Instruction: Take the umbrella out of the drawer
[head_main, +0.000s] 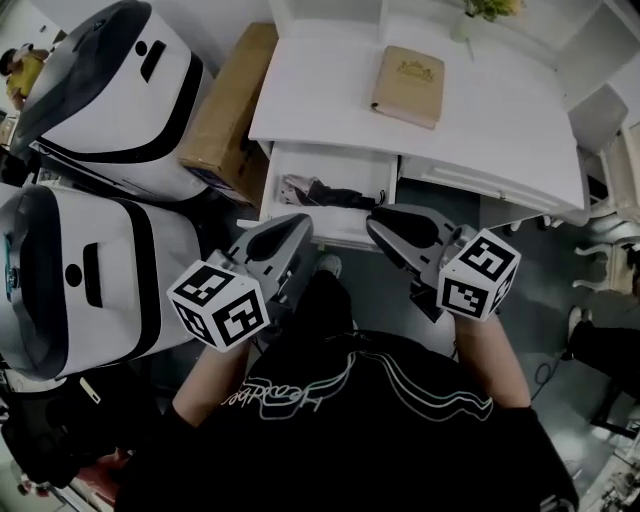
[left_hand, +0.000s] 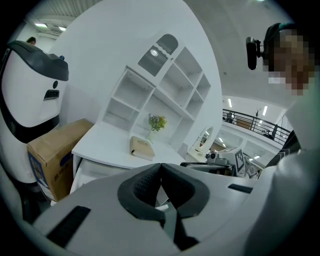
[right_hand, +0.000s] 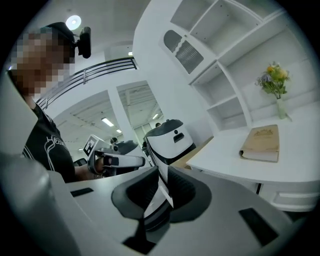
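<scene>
Below the white desk (head_main: 500, 120) a drawer (head_main: 300, 212) stands pulled out. Inside it lies a dark folded umbrella (head_main: 325, 193) with a pale handle end at the left. My left gripper (head_main: 298, 226) hovers at the drawer's near edge, left of centre, with its jaws together and nothing between them. My right gripper (head_main: 378, 222) hangs at the drawer's near right corner, also shut and empty. In the left gripper view the left gripper (left_hand: 161, 167) points at the desk, and its body hides the umbrella. In the right gripper view the right gripper (right_hand: 162, 172) points sideways, past the desk's left end.
A tan book (head_main: 408, 85) lies on the desk, with a flower vase (left_hand: 156, 125) behind it before white shelves (left_hand: 165, 85). A cardboard box (head_main: 230, 110) stands left of the desk. Two large white-and-black machines (head_main: 110, 90) crowd the left side.
</scene>
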